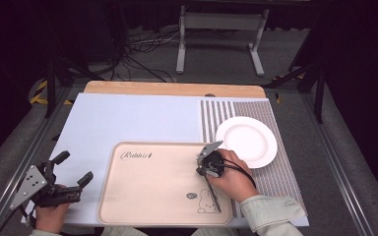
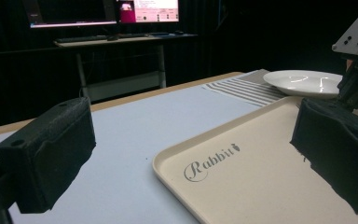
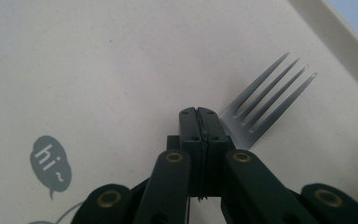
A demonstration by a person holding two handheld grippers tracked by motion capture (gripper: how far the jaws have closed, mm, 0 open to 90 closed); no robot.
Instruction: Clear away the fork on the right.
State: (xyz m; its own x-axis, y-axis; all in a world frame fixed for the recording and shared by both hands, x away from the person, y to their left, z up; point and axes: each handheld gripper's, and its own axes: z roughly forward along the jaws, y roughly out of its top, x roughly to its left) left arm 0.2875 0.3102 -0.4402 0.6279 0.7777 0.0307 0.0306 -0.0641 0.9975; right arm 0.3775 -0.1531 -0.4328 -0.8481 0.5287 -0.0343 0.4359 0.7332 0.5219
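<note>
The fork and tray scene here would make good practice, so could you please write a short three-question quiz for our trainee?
1. True or false: the right gripper is shut on the fork.
2. The left gripper has its jaws: A) open B) shut.
3. What does the white plate rest on?

Key: 1 true. 2 A. 3 the striped mat, beside the tray.

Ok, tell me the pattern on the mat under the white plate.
Narrow grey and white stripes on the mat; it shows best in the high view.
</note>
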